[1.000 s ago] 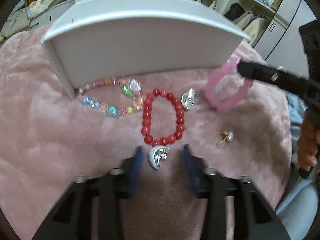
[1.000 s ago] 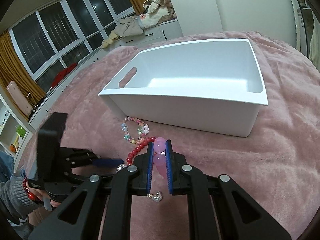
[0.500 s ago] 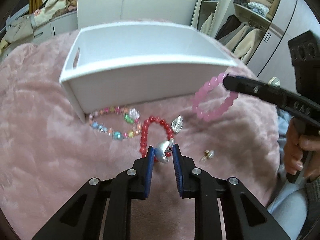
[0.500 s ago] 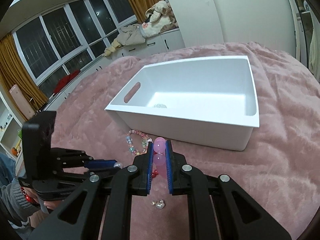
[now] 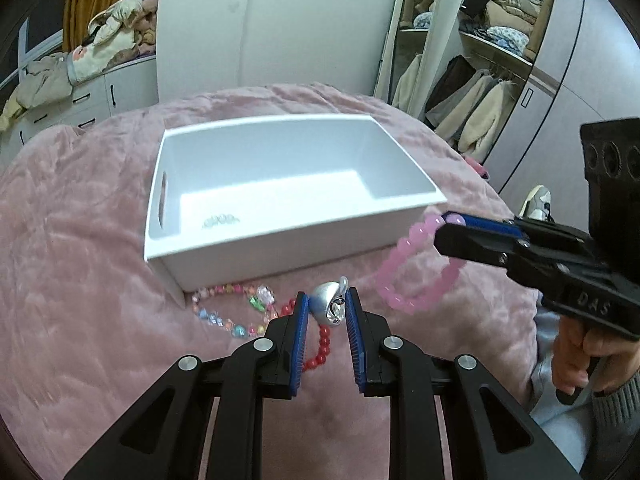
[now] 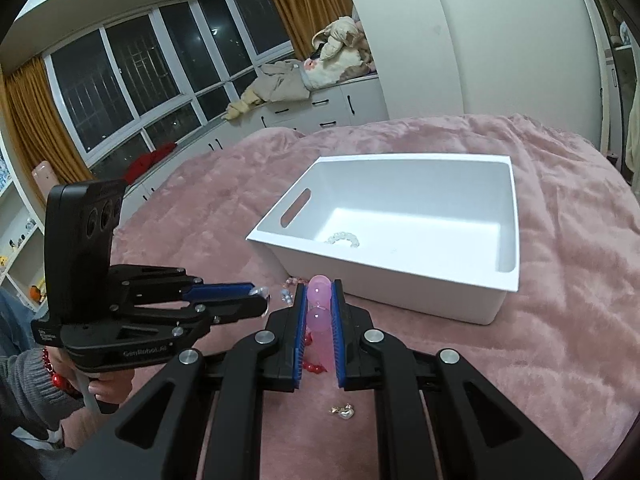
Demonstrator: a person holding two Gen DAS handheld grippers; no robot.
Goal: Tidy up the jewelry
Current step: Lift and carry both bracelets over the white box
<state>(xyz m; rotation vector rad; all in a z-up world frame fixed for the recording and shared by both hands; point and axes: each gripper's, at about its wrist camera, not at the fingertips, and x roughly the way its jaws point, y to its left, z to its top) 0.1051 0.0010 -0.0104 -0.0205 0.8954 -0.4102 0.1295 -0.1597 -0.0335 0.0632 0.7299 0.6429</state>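
My left gripper (image 5: pixel 326 306) is shut on a silver moon-shaped charm (image 5: pixel 326 304), held above the pink blanket in front of the white box (image 5: pixel 280 240). My right gripper (image 6: pixel 318 300) is shut on a pink bead bracelet (image 5: pixel 416 276), which hangs in the air right of the box's near corner; it also shows in the right wrist view (image 6: pixel 319 308). A clear bead bracelet (image 6: pixel 343 238) lies inside the box. A multicolour bead bracelet (image 5: pixel 234 312) and a red bead bracelet (image 5: pixel 320 350) lie on the blanket below my left gripper.
A small heart charm (image 6: pixel 343 411) lies on the pink blanket (image 6: pixel 560 360) under my right gripper. The box (image 6: pixel 400 264) has a slot handle on its left wall. Wardrobes, drawers and windows stand beyond the bed.
My left gripper shut on the silver charm and lifted it off the blanket. Both grippers rose and drew back, so the inside of the box came into view.
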